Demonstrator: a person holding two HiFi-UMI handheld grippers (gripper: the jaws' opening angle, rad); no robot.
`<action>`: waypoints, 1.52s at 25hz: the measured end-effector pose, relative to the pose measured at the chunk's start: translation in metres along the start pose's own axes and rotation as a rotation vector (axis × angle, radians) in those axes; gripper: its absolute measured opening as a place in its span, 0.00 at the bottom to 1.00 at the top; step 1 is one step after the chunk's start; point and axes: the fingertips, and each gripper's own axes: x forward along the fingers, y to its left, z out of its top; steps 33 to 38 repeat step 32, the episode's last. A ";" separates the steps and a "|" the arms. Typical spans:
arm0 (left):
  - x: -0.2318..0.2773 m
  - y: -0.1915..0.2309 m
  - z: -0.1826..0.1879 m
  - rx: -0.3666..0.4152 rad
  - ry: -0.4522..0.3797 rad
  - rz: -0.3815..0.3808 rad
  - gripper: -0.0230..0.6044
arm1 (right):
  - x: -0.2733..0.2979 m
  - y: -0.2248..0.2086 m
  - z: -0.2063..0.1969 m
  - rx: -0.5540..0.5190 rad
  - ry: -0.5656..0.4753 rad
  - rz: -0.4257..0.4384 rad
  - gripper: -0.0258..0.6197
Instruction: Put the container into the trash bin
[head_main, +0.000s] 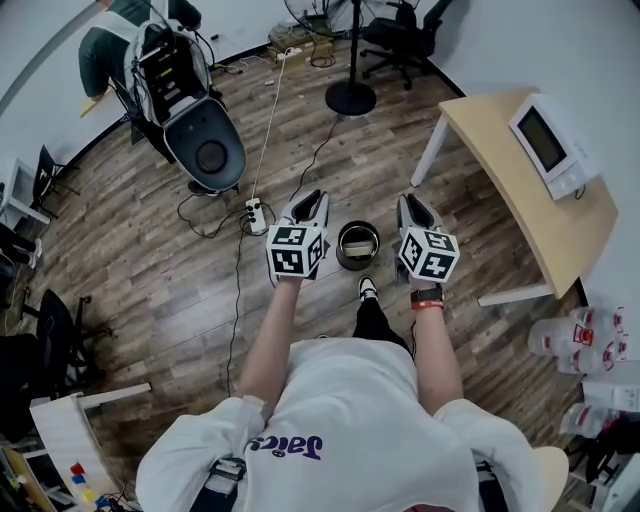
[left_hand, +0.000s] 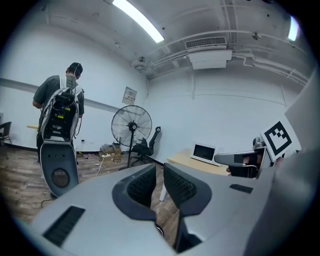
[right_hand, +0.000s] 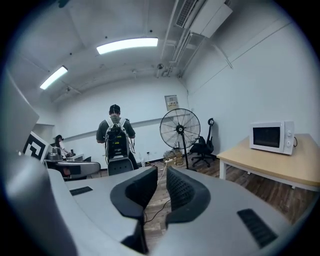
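Left gripper (head_main: 309, 203) and right gripper (head_main: 413, 206) hang level, jaws a slim gap apart, nothing between them. The bin (head_main: 341, 256) stands on the floor between them, just beyond a shoe (head_main: 367, 288). Its pale contents cannot be identified as the container. Table (head_main: 520, 200) edge lies at 2 o'clock, power strip (head_main: 256, 215) at 9; open floor towards 12.

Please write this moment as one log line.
left gripper: narrow gap, empty | right gripper: same | trash bin: on floor between them | container: not seen
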 end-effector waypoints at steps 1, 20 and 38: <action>-0.003 0.000 0.001 0.005 -0.004 0.002 0.13 | -0.003 0.001 0.002 -0.004 -0.006 -0.002 0.14; -0.008 -0.020 -0.002 -0.004 -0.093 0.013 0.07 | -0.015 -0.010 -0.014 -0.037 -0.017 -0.002 0.06; 0.070 0.081 -0.186 -0.093 0.289 -0.014 0.07 | 0.103 -0.028 -0.101 -0.088 0.175 0.109 0.06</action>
